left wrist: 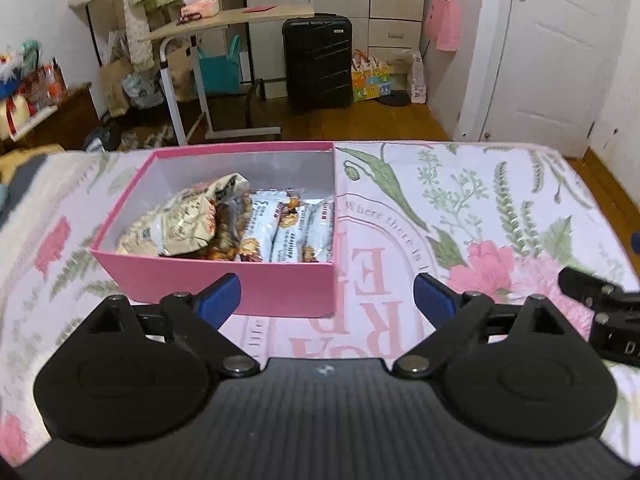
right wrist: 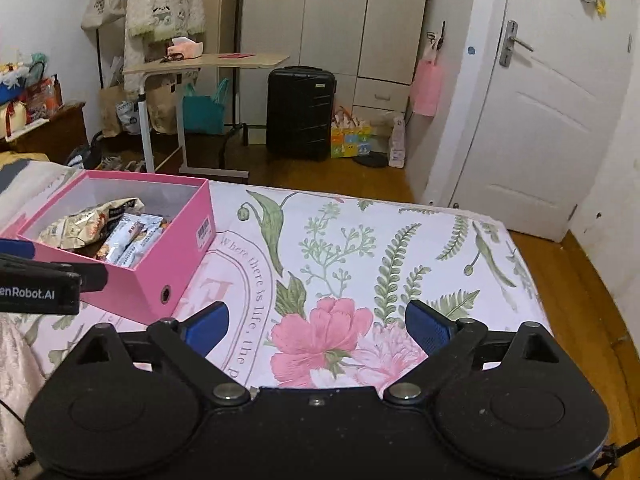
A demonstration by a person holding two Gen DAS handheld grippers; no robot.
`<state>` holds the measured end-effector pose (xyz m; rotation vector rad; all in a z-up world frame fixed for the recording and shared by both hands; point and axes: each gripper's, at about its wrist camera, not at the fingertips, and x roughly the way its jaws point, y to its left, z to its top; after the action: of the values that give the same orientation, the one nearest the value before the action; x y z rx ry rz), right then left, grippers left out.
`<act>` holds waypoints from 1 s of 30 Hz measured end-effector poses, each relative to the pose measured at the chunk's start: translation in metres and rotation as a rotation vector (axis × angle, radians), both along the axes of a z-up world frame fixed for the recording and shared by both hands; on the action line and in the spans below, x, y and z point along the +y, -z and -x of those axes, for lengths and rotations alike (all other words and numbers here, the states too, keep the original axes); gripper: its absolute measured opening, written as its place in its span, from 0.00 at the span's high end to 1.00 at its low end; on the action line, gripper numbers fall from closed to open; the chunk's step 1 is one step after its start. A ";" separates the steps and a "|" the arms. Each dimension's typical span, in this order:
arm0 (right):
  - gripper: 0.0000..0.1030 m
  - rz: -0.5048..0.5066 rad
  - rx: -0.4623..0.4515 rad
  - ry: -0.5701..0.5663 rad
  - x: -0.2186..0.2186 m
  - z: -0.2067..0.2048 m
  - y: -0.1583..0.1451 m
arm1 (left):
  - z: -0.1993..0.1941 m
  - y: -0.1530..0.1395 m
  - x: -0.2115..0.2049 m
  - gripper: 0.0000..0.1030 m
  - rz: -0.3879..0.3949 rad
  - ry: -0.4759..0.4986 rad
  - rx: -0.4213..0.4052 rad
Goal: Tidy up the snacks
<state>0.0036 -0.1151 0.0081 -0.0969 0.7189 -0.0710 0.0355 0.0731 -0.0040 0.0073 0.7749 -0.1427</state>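
The snacks (left wrist: pixel 224 224) lie heaped in the pink box (left wrist: pixel 280 288) on the floral sheet (left wrist: pixel 460 200), which reads "Where there is life." The left gripper (left wrist: pixel 326 294), just short of the box, and the right gripper (right wrist: pixel 316 326), over a printed flower, both gape, holding nothing. Only the right view shows the box's barcode sticker (right wrist: pixel 204 233) and "enRobot.AI" on the left gripper.

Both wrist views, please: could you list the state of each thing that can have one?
Pink box: open, no lid on.
Snack packets: inside the box, sealed.
Left gripper: open, empty.
Right gripper: open, empty.
Suitcase: upright, closed.
Wardrobe: doors shut.
Door: closed.
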 end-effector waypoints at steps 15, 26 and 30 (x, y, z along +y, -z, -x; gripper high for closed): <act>0.06 -0.024 0.014 0.027 -0.004 0.000 0.004 | 0.005 0.006 -0.007 0.09 -0.048 0.016 0.004; 0.06 -0.021 -0.016 0.053 -0.008 0.003 0.007 | 0.004 0.011 -0.016 0.09 -0.074 0.011 0.002; 0.06 -0.003 -0.010 0.062 -0.008 0.004 0.008 | 0.005 0.012 -0.019 0.09 -0.116 -0.001 -0.016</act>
<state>0.0001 -0.1233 0.0004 -0.0716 0.7124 -0.1297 0.0301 0.0537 -0.0164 0.1180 0.7660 -0.0962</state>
